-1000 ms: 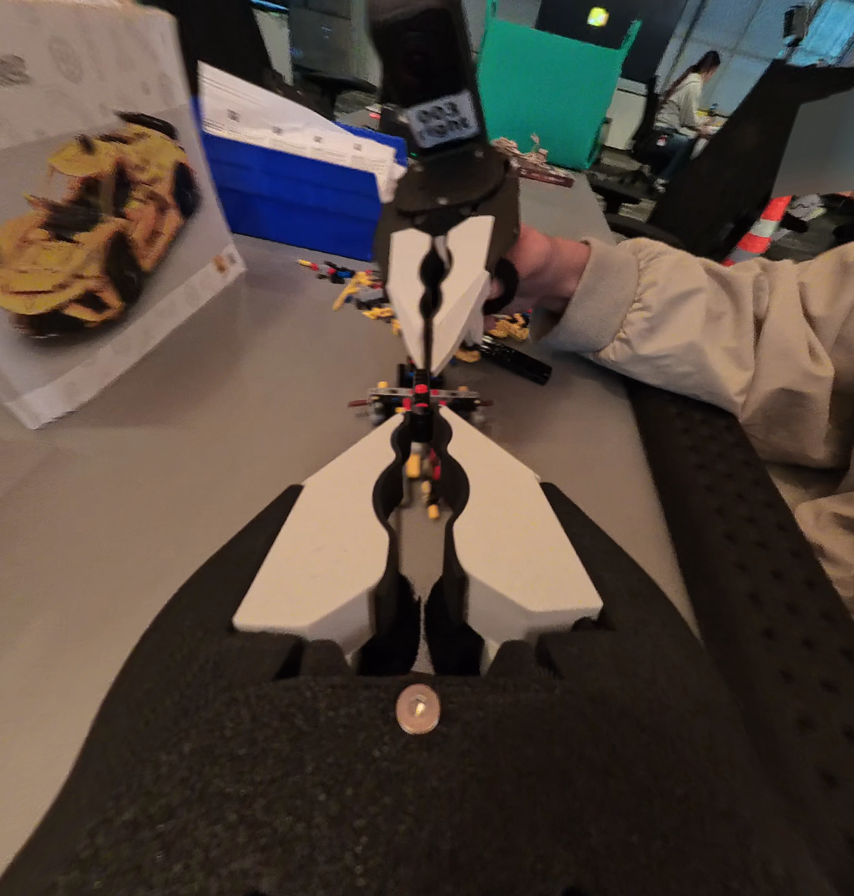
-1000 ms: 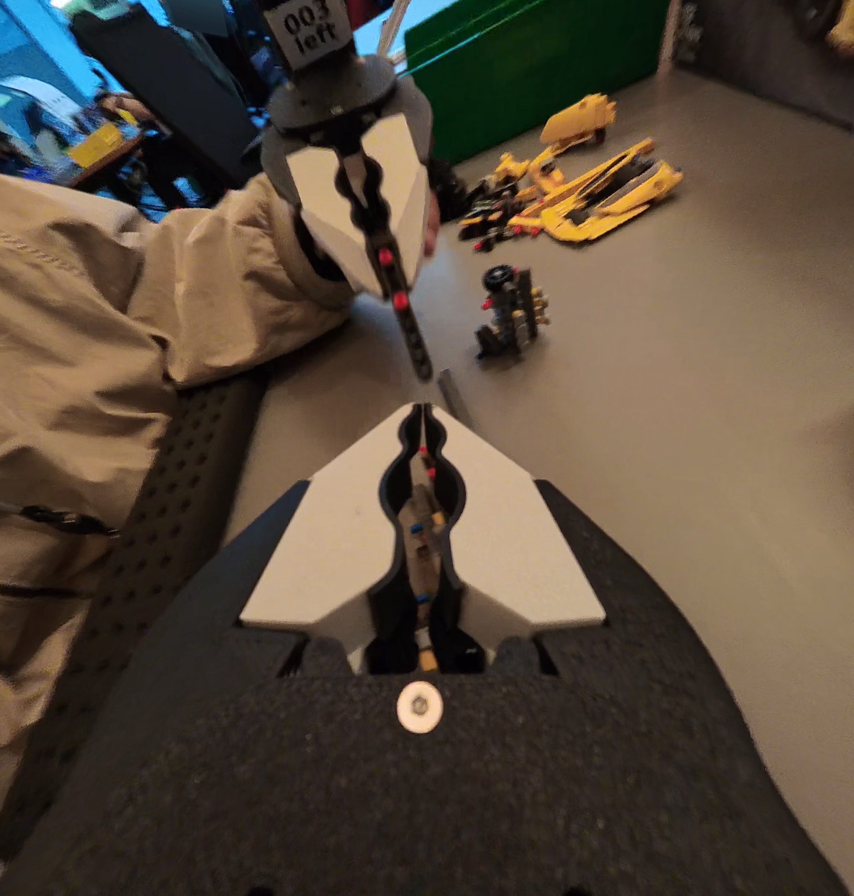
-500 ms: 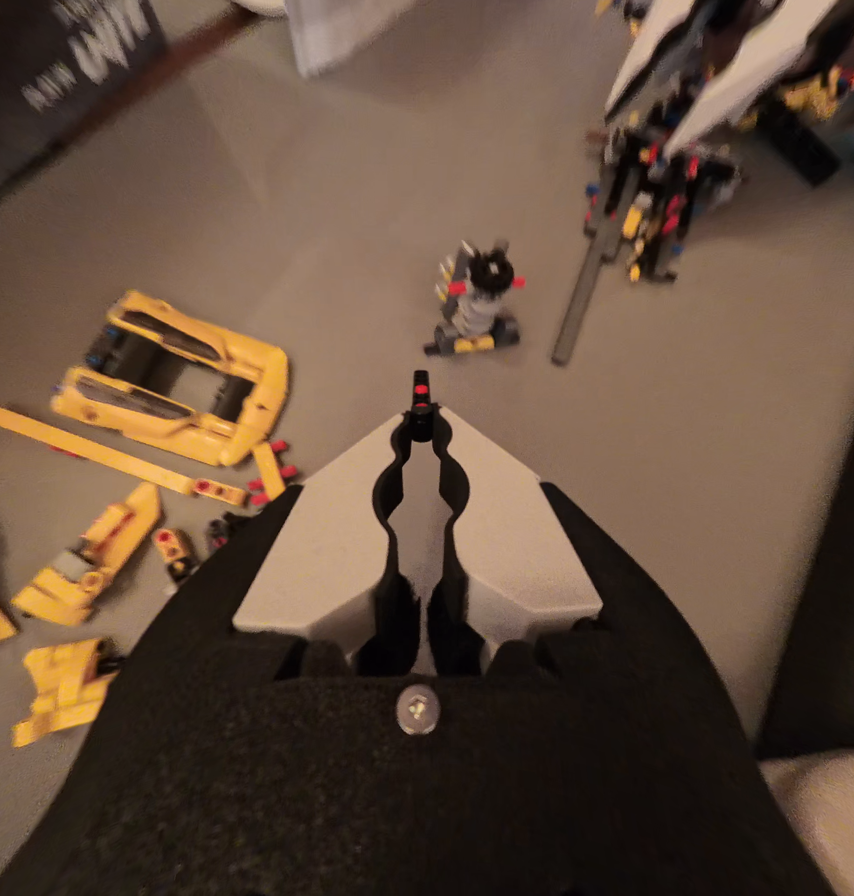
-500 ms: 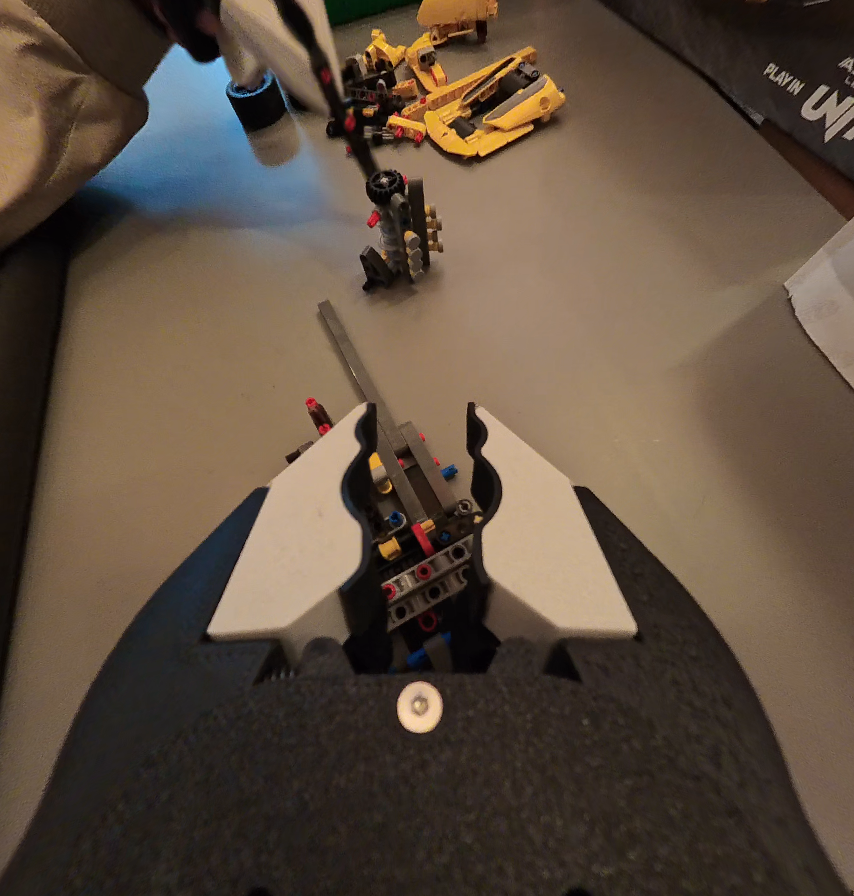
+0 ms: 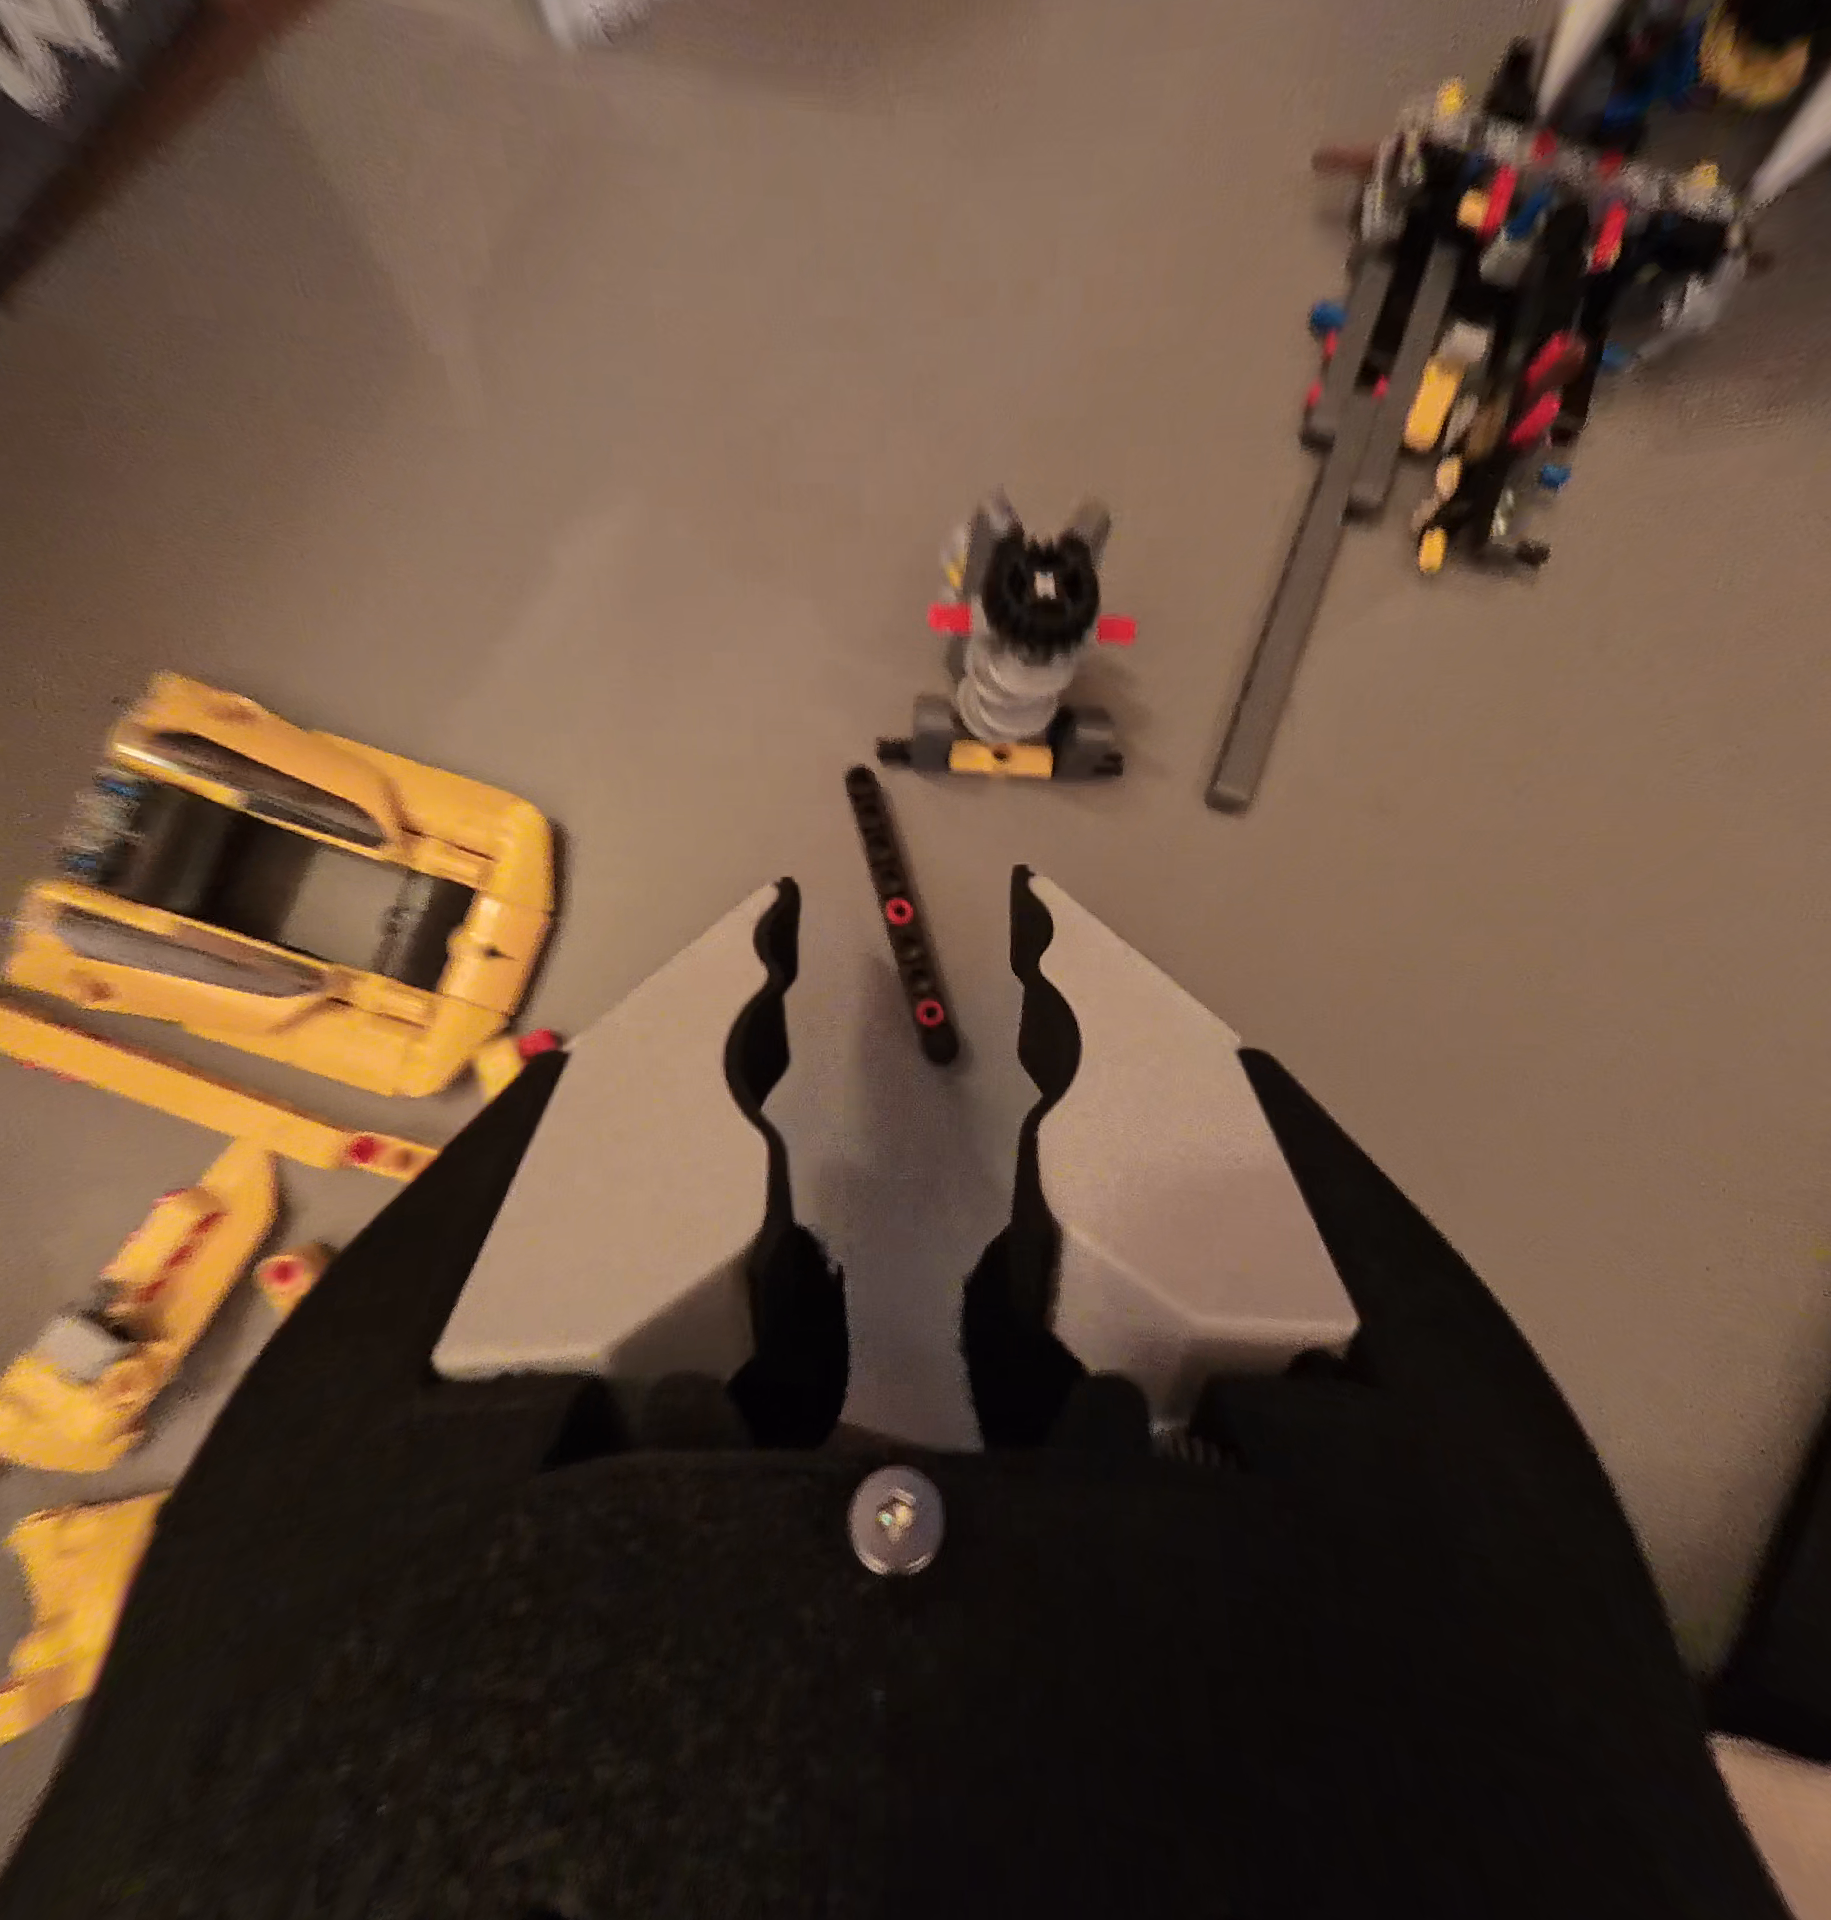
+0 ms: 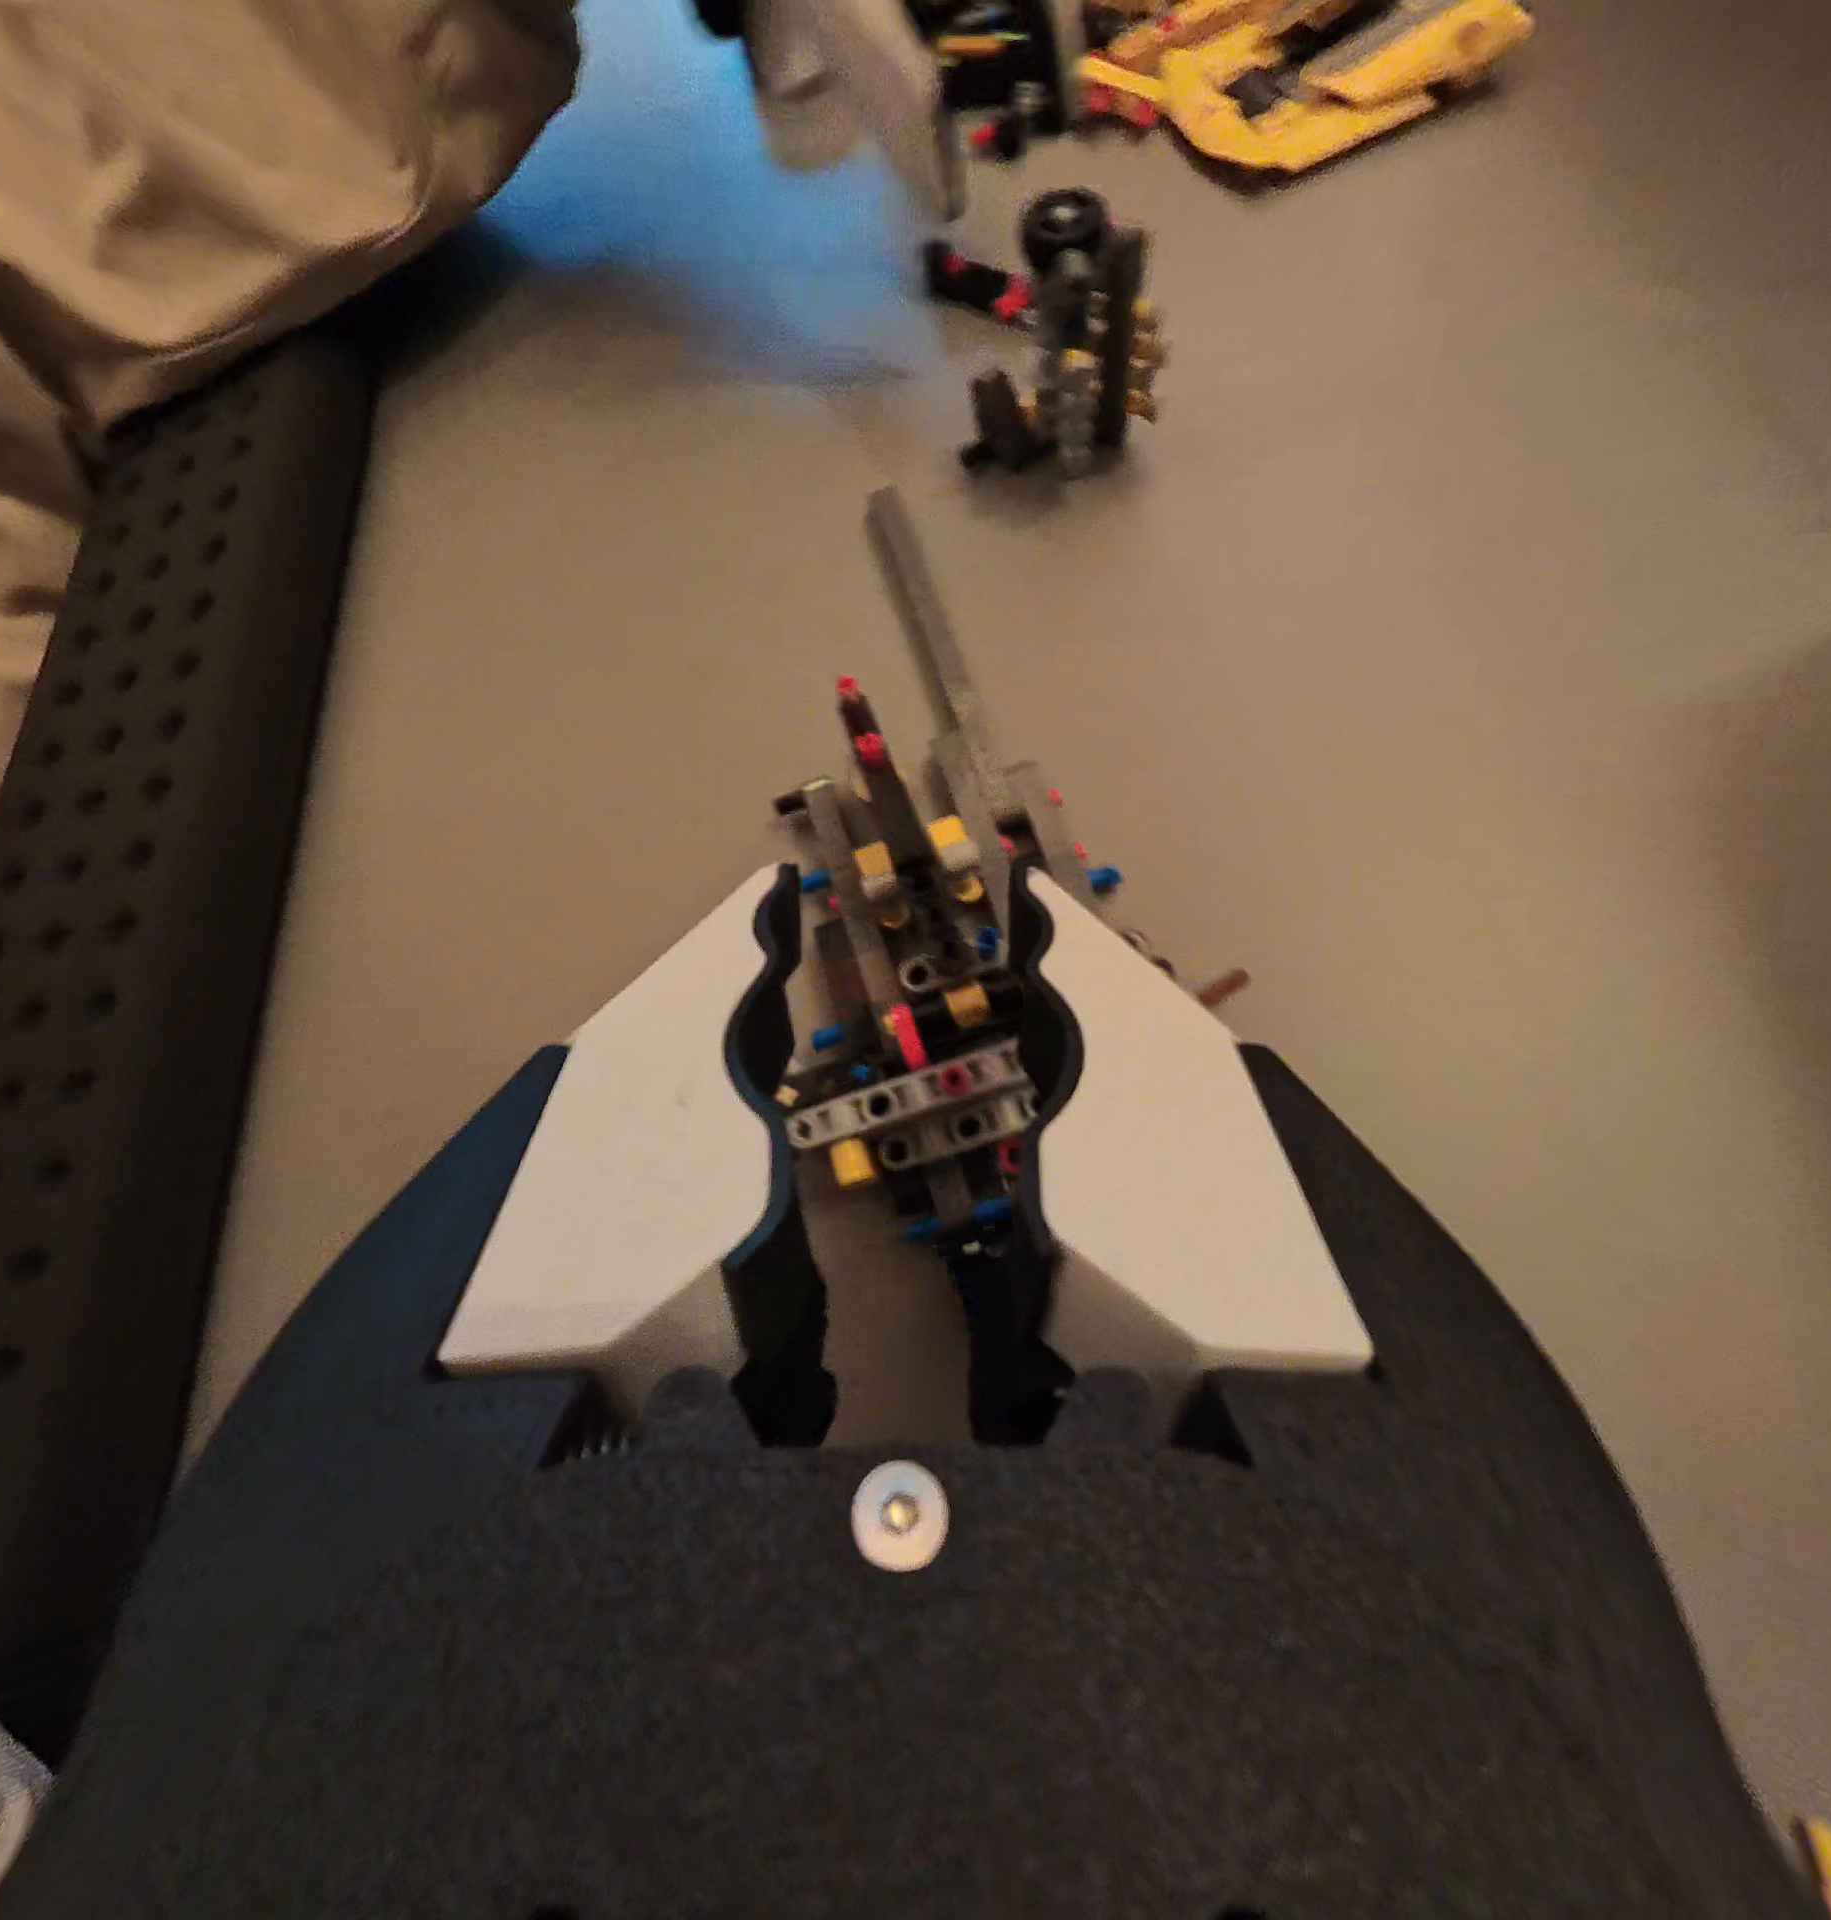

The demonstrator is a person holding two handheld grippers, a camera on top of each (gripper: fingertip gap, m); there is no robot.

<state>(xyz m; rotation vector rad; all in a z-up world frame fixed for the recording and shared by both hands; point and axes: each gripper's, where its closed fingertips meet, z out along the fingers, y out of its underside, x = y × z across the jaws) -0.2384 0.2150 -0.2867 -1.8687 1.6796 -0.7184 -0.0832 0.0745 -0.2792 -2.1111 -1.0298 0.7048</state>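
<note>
My left gripper [image 5: 900, 881] is open just above the grey table. A short black beam with red pins [image 5: 906, 935] lies flat on the table between its fingertips, free of both. It also shows in the right wrist view [image 6: 973, 281], under the blurred left gripper [image 6: 849, 94]. My right gripper [image 6: 903, 878] is open around a black and grey chassis assembly [image 6: 916, 997] with red, blue and yellow pins. The chassis [image 5: 1513, 291] rests on the table, and a long grey beam [image 6: 921, 613] sticks out ahead of it.
A small assembly with a black gear [image 5: 1010, 665] stands just beyond the black beam. A yellow car body [image 5: 267, 883] and loose yellow parts [image 5: 111, 1340] lie to the left. A beige sleeve [image 6: 215, 156] and a black perforated mat [image 6: 132, 831] border the table [image 6: 1513, 727]. My hands' fingertips stand some 20 cm from each other.
Both grippers came down from facing each other in the air. The right opened around the chassis half a second ago. The left has now opened and the black beam lies on the table.
</note>
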